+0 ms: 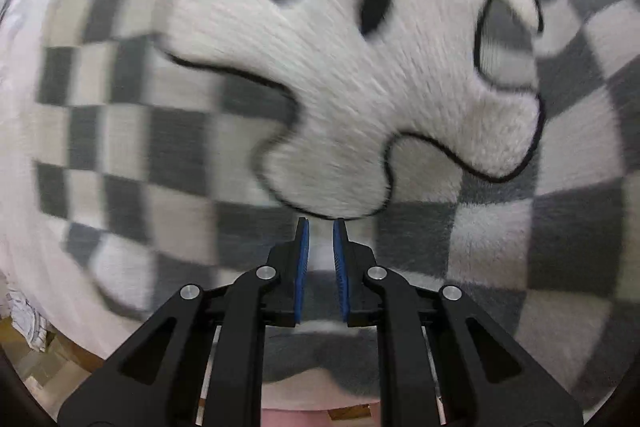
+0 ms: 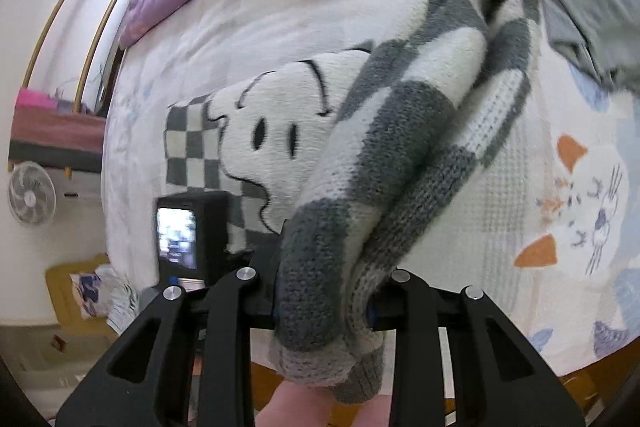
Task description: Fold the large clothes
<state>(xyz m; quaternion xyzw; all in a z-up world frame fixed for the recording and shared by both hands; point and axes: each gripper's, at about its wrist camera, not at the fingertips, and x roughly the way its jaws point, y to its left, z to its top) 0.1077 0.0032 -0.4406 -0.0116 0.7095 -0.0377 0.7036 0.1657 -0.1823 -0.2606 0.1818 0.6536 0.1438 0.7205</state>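
The checked sweater (image 2: 248, 147) is spread on the bed (image 2: 280, 7), soft, thick and floppy. Its sleeve (image 2: 400, 155) is clamped in the right gripper (image 2: 324, 307). The left gripper (image 1: 321, 227) is held nearly closed, empty. Edges are best gripped.

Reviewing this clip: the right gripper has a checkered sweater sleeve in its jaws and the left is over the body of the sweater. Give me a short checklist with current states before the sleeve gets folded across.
1. Right gripper clamped on the sleeve: ok, knit bunched between the jaws.
2. Sleeve lifted off the bed sheet: ok, it hangs up toward the gripper.
3. Left gripper holding fabric: not ok, a narrow gap between the blue pads, nothing pinched.
4. Sweater body lying flat: ok in the left wrist view, though blurred.
5. Landing area free: cannot tell; the grey garment lies near the sleeve's far end.
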